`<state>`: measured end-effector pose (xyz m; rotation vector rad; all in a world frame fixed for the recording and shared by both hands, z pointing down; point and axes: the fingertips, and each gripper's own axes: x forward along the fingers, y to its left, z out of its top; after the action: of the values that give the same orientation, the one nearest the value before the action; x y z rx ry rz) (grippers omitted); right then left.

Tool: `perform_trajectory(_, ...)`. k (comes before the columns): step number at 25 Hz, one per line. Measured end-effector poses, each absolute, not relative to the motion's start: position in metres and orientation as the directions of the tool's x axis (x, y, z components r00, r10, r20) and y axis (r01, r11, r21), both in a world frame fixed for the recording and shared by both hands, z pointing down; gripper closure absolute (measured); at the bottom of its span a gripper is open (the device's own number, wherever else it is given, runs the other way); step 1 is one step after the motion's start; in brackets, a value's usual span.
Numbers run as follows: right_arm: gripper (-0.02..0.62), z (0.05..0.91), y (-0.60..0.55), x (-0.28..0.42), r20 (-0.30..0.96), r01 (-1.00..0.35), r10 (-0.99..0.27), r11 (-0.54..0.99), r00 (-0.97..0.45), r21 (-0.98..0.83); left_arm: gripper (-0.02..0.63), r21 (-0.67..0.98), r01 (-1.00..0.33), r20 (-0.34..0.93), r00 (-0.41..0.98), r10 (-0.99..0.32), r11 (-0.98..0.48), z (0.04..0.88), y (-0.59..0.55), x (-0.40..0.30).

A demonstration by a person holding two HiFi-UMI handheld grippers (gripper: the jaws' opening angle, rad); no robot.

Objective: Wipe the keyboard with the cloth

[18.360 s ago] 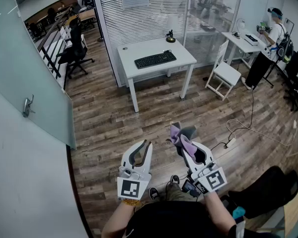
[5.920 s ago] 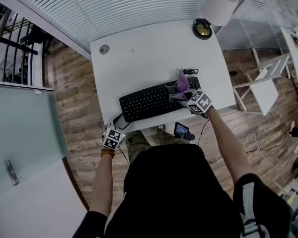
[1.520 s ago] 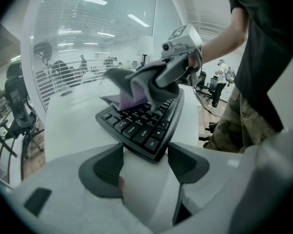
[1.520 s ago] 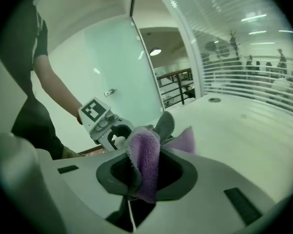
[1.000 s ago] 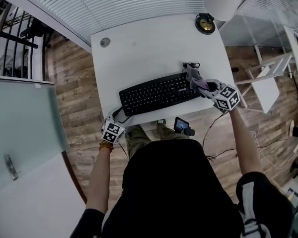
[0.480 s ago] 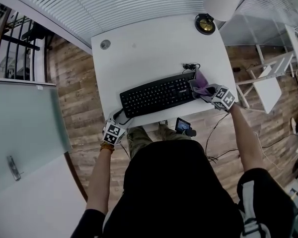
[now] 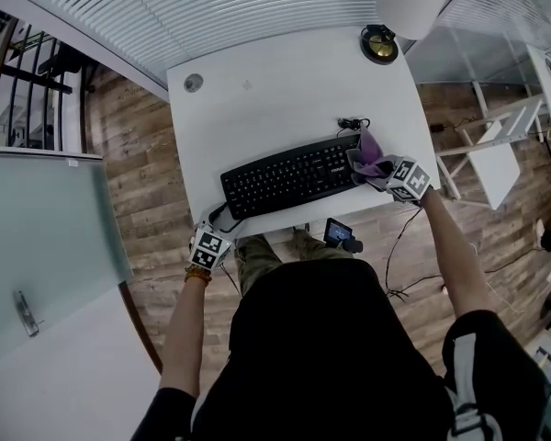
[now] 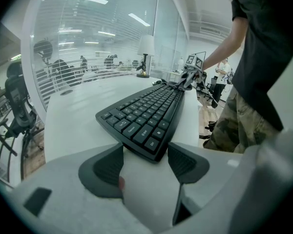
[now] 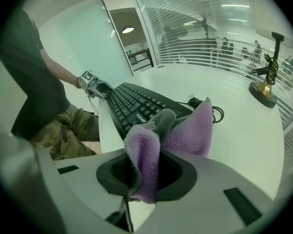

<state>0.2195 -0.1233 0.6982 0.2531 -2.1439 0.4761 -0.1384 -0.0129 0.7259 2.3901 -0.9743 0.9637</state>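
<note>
The black keyboard [image 7: 294, 175] lies on the white bench [image 7: 285, 99]. A purple cloth [image 7: 368, 157], clenched in the right gripper [image 7: 376, 166], rests on its right end. The left gripper [image 7: 222, 220] grasps its near left corner. A desk lamp [image 7: 380, 46] stands at the bench's far edge.

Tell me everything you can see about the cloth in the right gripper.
The cloth is a soft, fluffy fabric, purple with a grey part. It is bunched and folded, clamped in the right gripper, with its loose end sticking out past the jaws. It sits at the right end of the keyboard; contact with the keys is unclear.
</note>
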Motion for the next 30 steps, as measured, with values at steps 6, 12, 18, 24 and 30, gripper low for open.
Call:
perform_trajectory(6,0.516,0.698,-0.114,0.194,0.799,-0.314,0.022,0.913,-0.601,-0.261,0.321,0.093,-0.723,0.72,0.524,-0.456,-0.684,0.726,-0.013,-0.138)
perform_trajectory(12,0.517,0.697,-0.106,0.17,0.801,-0.26,0.047,0.933,-0.596,-0.248,0.321,0.092,-0.724,0.719,0.523,-0.457,-0.684,0.726,-0.013,-0.14)
perform_trajectory(18,0.517,0.698,-0.103,0.169,0.812,-0.263,0.041,0.936,-0.582,-0.235,0.321,0.094,-0.724,0.719,0.524,-0.457,-0.683,0.726,-0.012,-0.139)
perform_trajectory(24,0.517,0.697,-0.101,0.166,0.8,-0.26,0.045,0.934,-0.598,-0.247,0.321,0.1,-0.724,0.721,0.525,-0.452,-0.683,0.726,-0.012,-0.139)
perform_trajectory(30,0.517,0.696,-0.097,0.15,0.78,-0.215,0.066,0.944,-0.623,-0.251,0.322,0.093,-0.732,0.707,0.526,-0.473,-0.675,0.719,-0.019,-0.137)
